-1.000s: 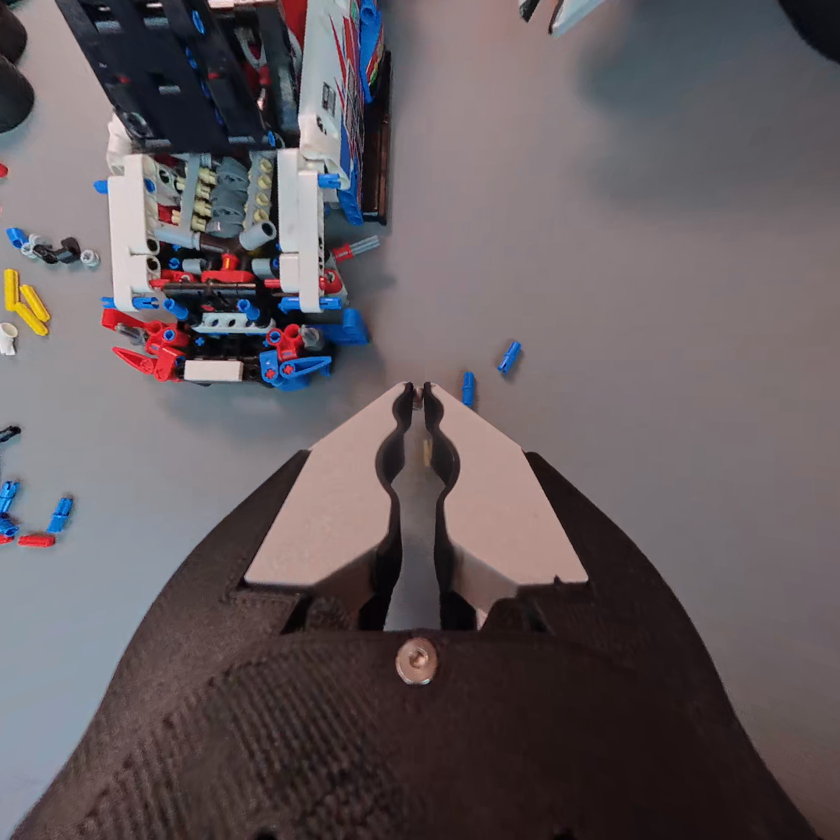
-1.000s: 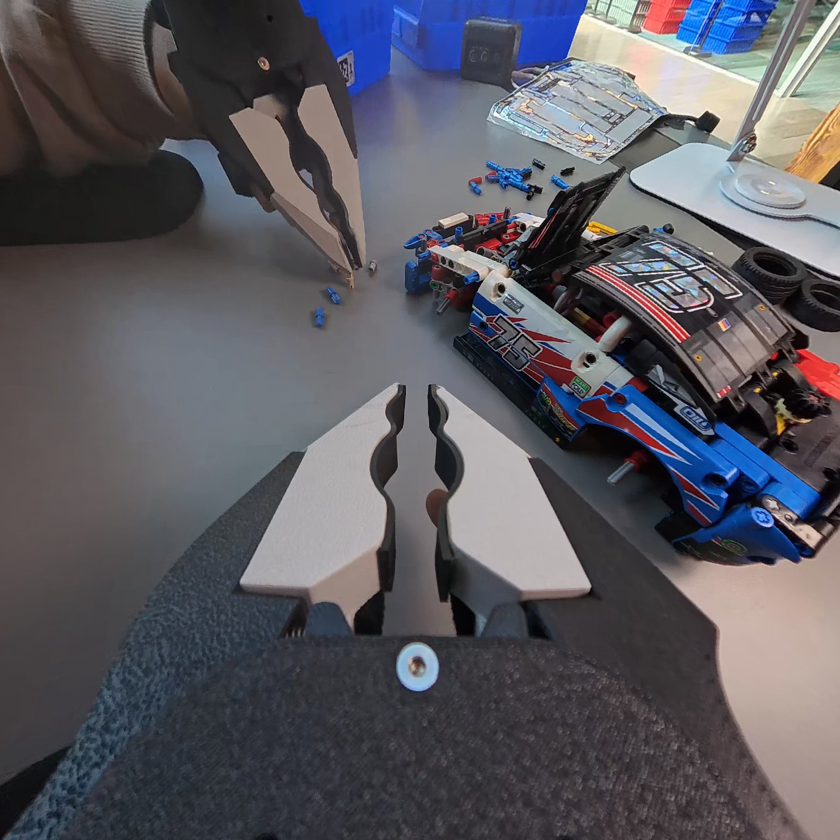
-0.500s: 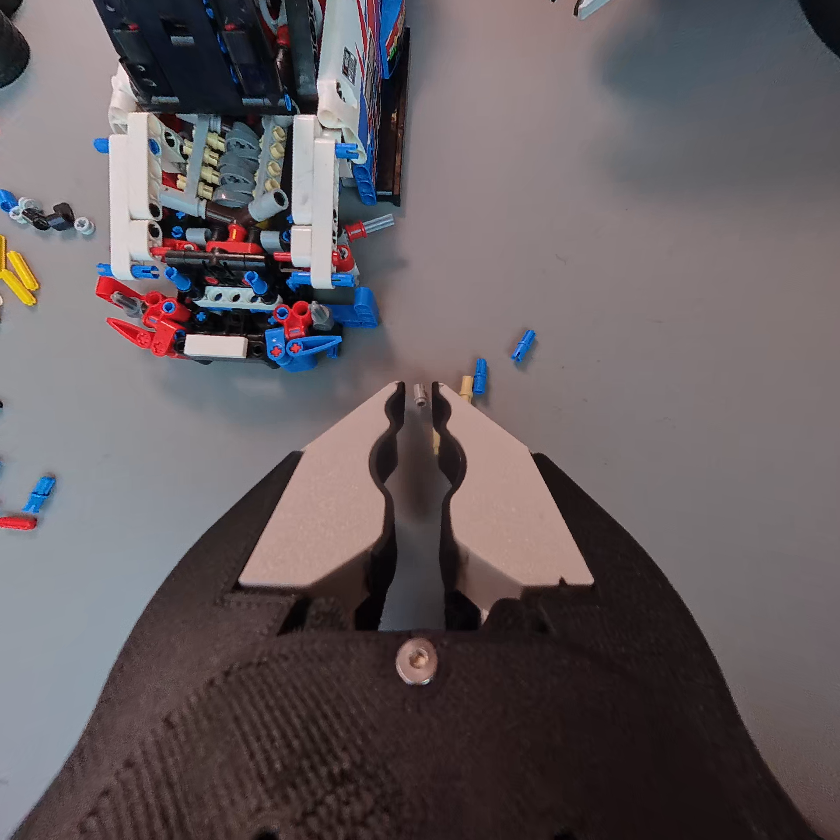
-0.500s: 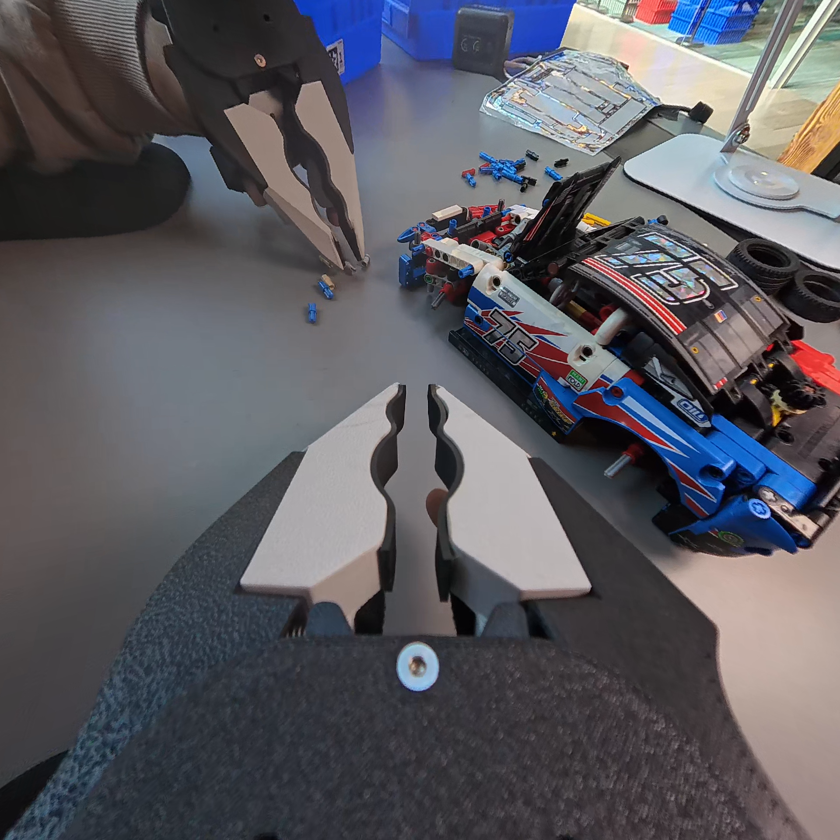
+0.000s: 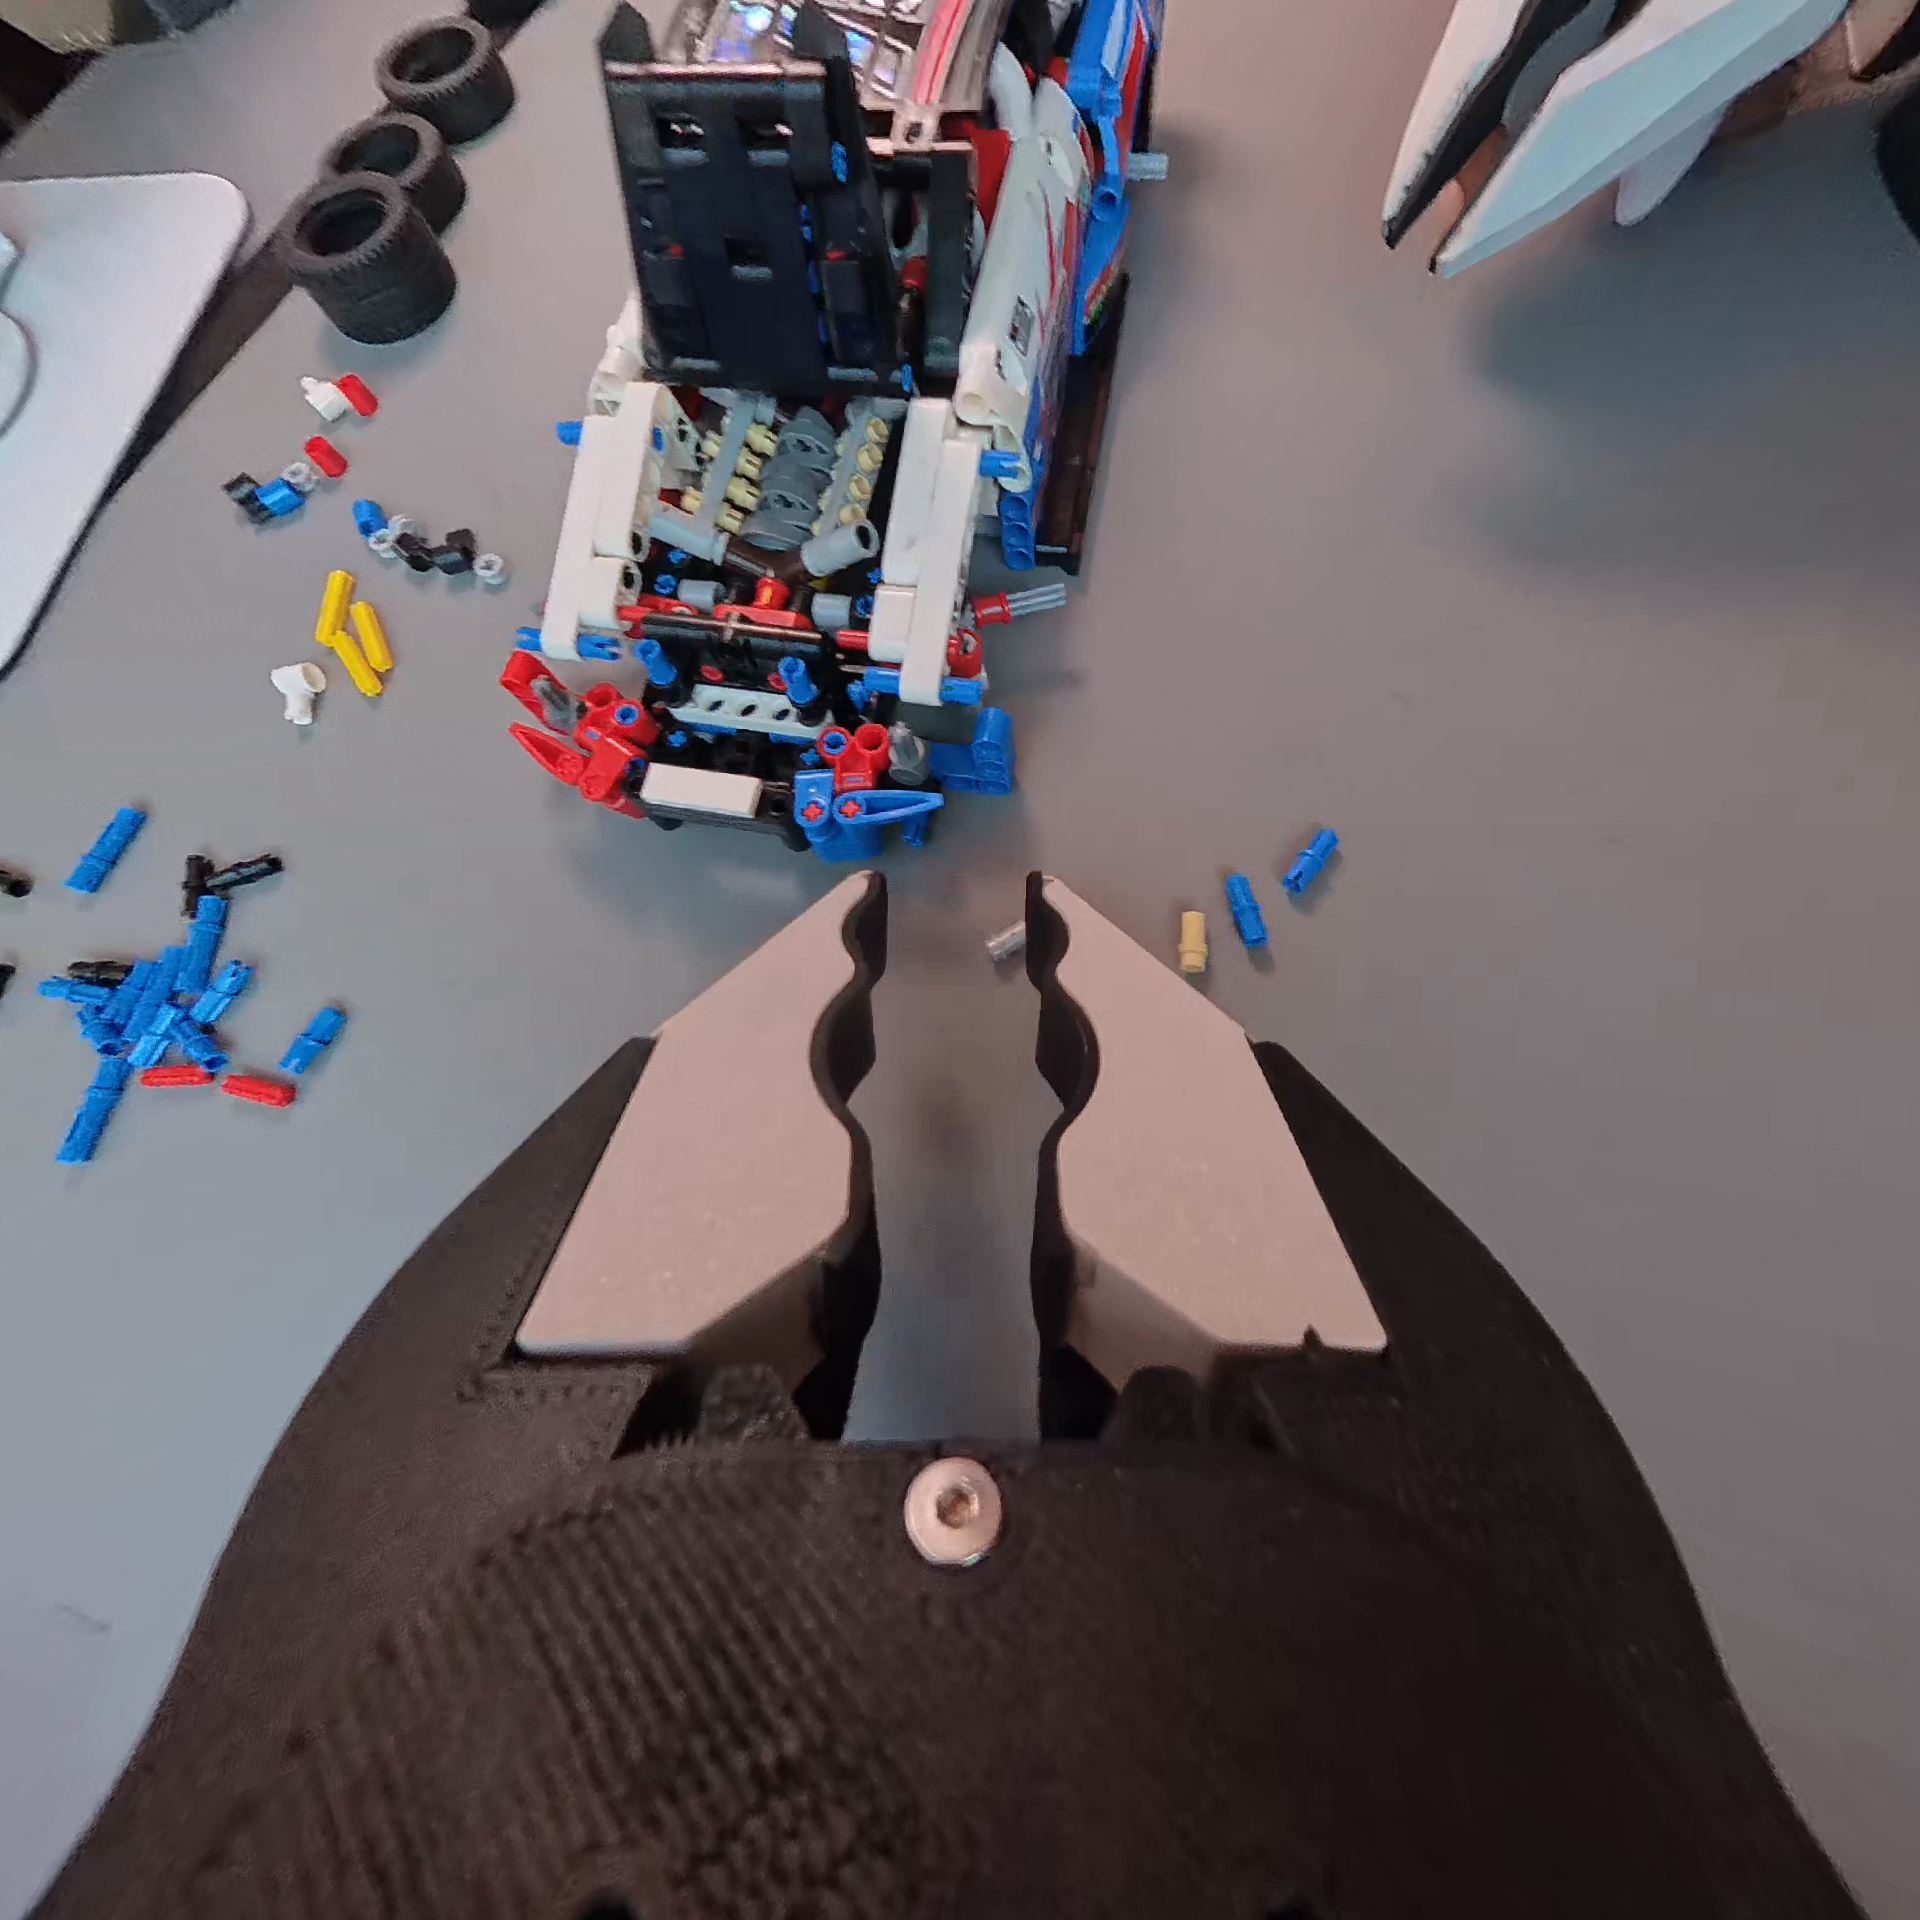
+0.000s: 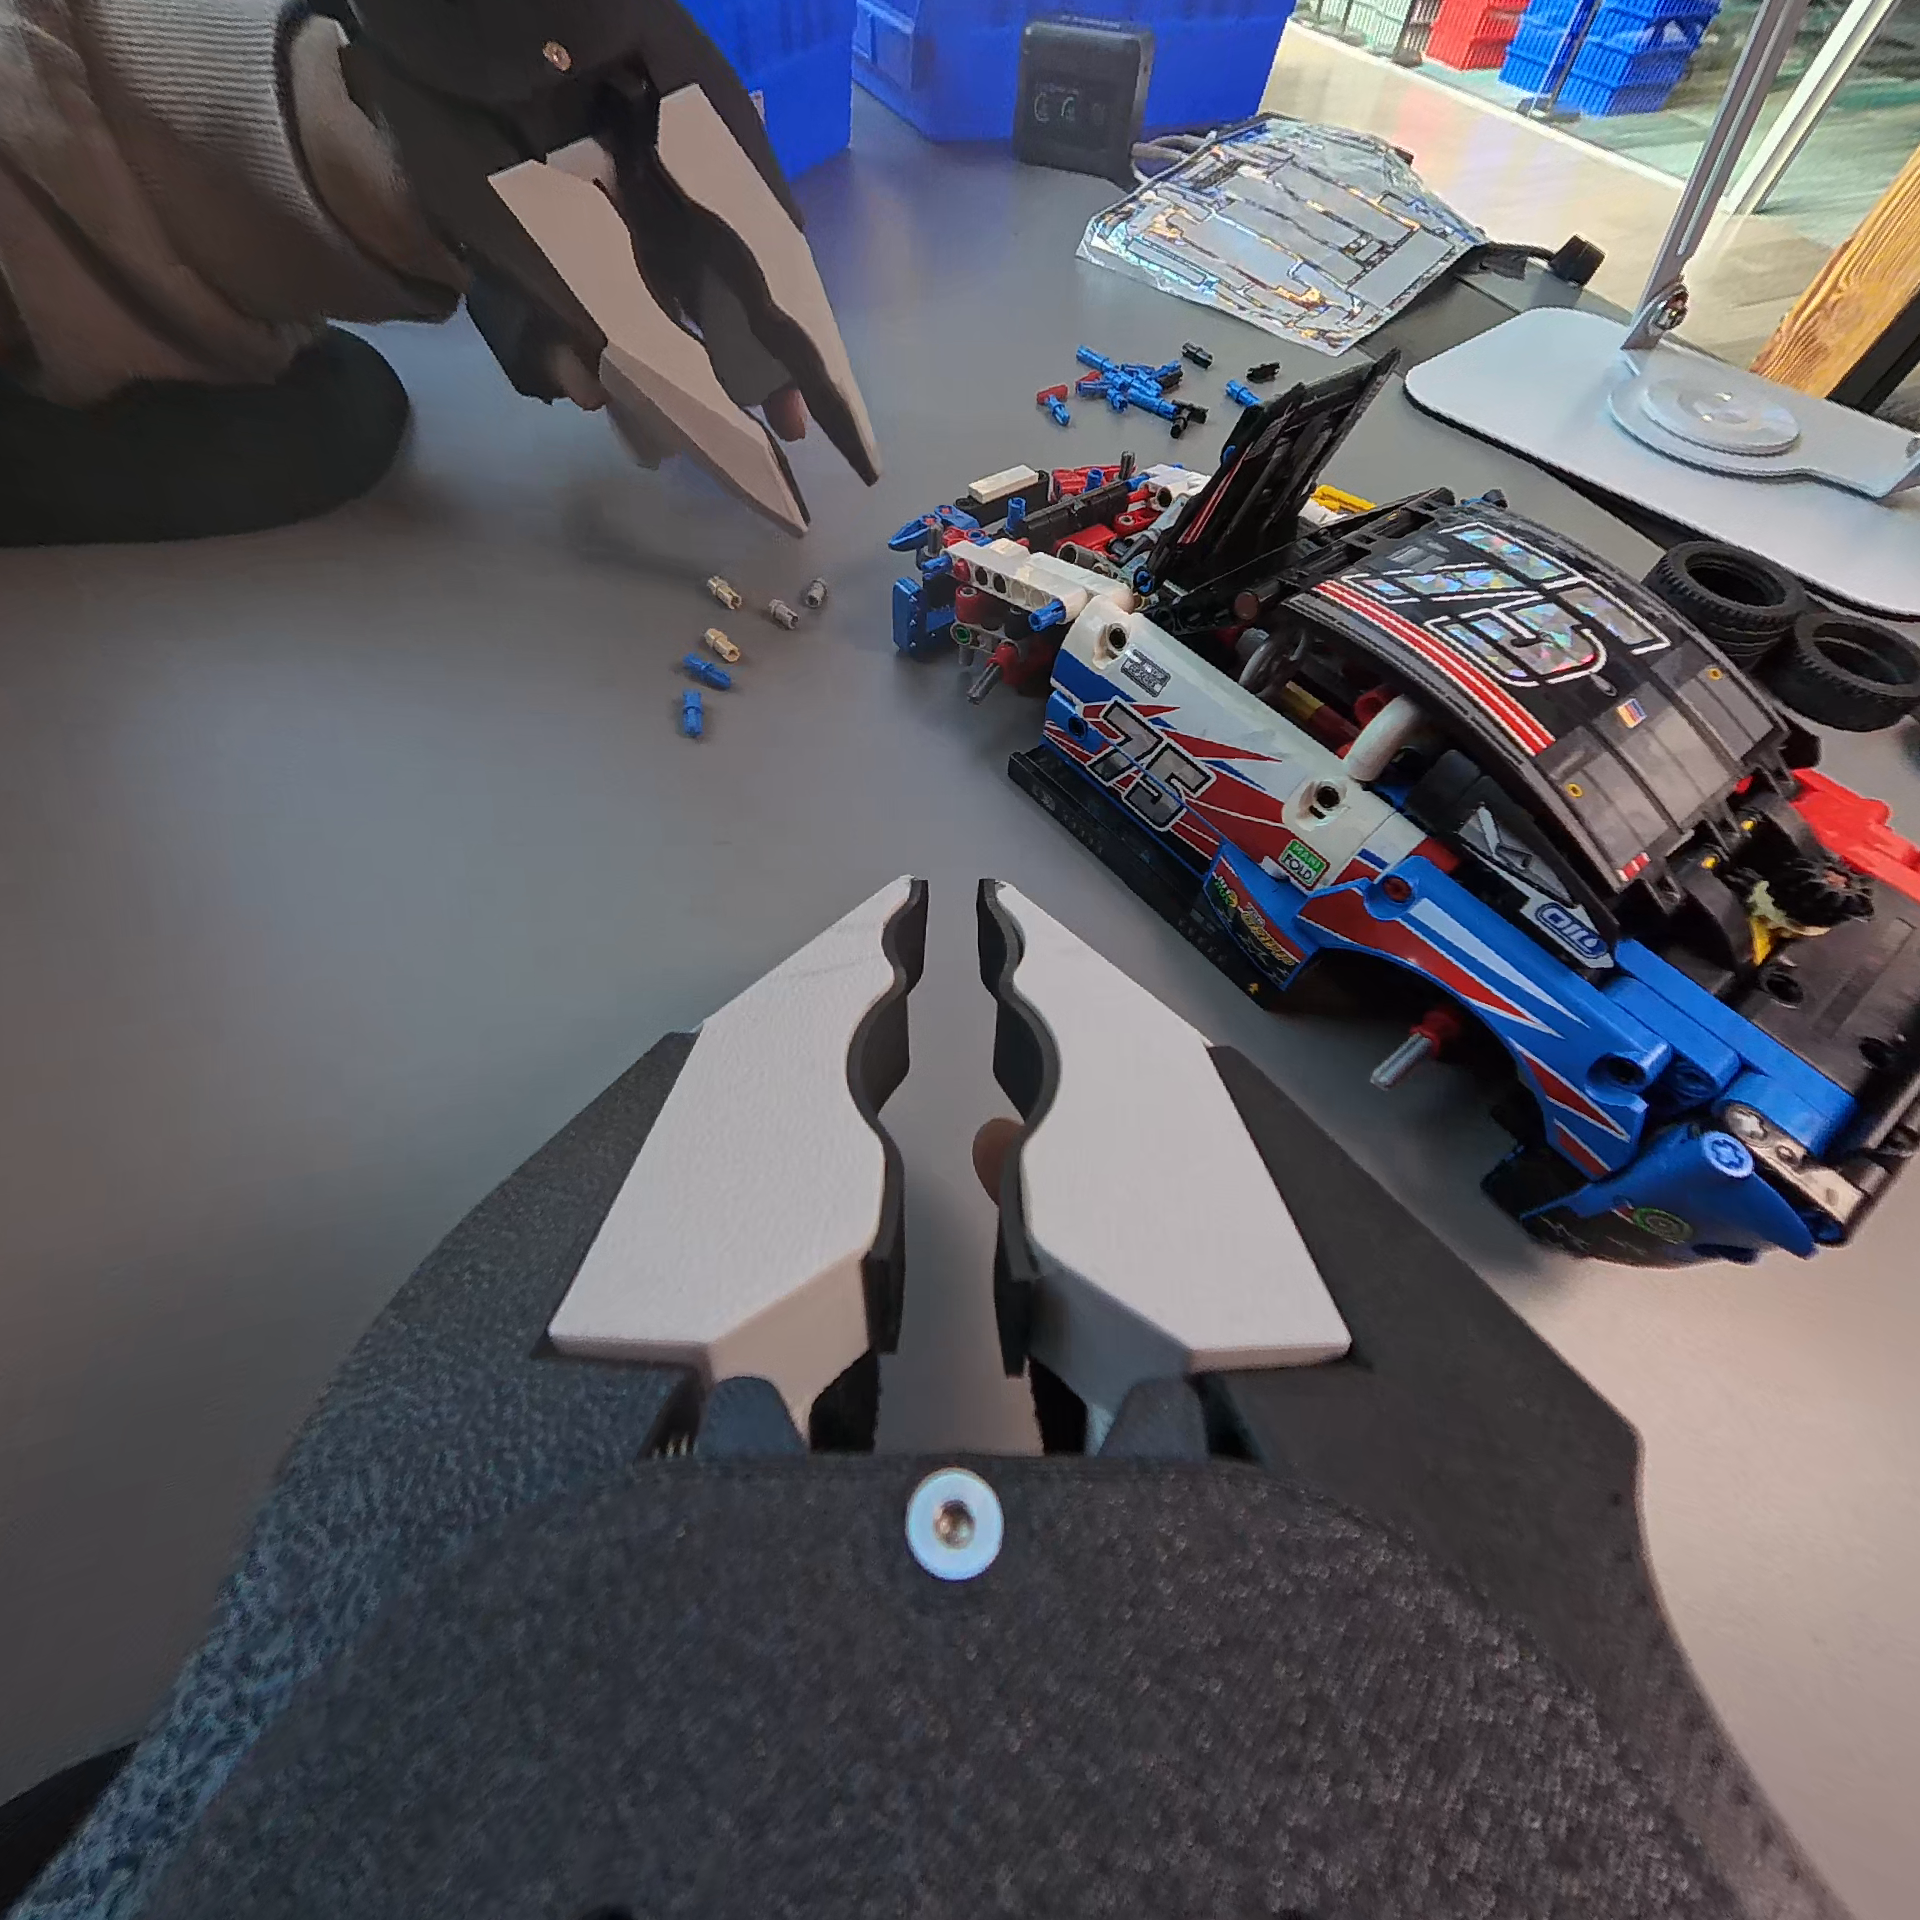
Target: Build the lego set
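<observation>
The blue, white and red lego car (image 5: 821, 520) stands ahead of my left gripper (image 5: 954, 894), nose toward me and hood up. The left gripper is open and empty, a little above the table. A small grey pin (image 5: 1005, 940) lies on the table by its right fingertip. A tan pin (image 5: 1195, 940) and two blue pins (image 5: 1245, 909) lie just to the right. In the right wrist view the left gripper (image 6: 831, 488) hovers over these pins (image 6: 781, 613), left of the car (image 6: 1403, 790). My right gripper (image 6: 951, 894) is empty, jaws a narrow gap apart, near the car's side.
Loose blue, red and black pins (image 5: 145, 1008) and yellow pins (image 5: 353, 634) lie left of the car. Black tires (image 5: 374, 260) sit at the back left beside a grey stand base (image 6: 1683, 416). A sticker sheet (image 6: 1288, 239) and blue bins (image 6: 987, 62) are at the far edge.
My left gripper opened and let go of the small grey pin, which now lies on the table, then drew up and back. The right gripper kept its narrow gap.
</observation>
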`<state>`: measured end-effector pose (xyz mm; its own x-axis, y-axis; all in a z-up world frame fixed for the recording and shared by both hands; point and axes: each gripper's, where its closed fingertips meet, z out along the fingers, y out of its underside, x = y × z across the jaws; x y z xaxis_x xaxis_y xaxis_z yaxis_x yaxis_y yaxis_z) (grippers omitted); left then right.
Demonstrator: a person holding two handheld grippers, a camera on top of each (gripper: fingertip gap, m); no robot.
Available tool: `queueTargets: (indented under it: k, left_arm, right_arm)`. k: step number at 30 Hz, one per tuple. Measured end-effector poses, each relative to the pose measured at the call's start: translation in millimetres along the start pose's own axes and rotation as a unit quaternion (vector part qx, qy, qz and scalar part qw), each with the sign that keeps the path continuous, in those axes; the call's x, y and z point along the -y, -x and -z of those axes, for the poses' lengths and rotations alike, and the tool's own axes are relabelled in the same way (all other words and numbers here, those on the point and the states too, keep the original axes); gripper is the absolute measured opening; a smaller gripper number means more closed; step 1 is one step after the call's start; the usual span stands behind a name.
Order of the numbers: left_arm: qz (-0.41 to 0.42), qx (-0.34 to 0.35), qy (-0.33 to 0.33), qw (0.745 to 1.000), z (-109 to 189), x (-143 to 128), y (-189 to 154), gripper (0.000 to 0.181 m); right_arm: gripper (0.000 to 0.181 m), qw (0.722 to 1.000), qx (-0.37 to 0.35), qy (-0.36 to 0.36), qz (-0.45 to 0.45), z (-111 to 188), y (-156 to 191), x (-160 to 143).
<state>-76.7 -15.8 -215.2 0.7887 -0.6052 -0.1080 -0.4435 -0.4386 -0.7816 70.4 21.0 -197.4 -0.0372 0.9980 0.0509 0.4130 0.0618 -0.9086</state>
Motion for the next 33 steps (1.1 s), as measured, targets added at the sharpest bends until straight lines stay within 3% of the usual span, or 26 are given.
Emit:
queueTargets:
  k: [1, 10, 17, 28, 33]
  left_arm:
    - [0.008, 0.018, -0.021, 1.000, 0.8, 3.6, 6.1, 0.025]
    - [0.106, 0.096, -0.177, 0.974, 22.9, 28.2, 40.6, 0.029]
    - [0.122, 0.142, -0.235, 0.954, 43.6, 39.8, 54.6, 0.027]
    - [0.128, 0.192, -0.283, 0.931, 72.6, 48.3, 71.6, 0.020]
    - [0.101, 0.251, -0.297, 0.916, 94.6, 73.0, 105.1, 0.020]
  right_arm:
    - [0.006, 1.000, -0.002, -0.001, 0.000, -0.1, -0.8, 0.5]
    - [0.006, 0.999, -0.025, -0.043, 0.003, -4.1, -3.1, 16.6]
    - [0.005, 0.994, -0.057, -0.095, 0.007, -7.0, -9.1, 34.9]
    - [0.002, 0.968, -0.189, -0.163, -0.004, 18.3, -58.7, 48.3]
    - [0.002, 0.964, -0.205, -0.167, -0.017, 20.7, -67.9, 47.4]
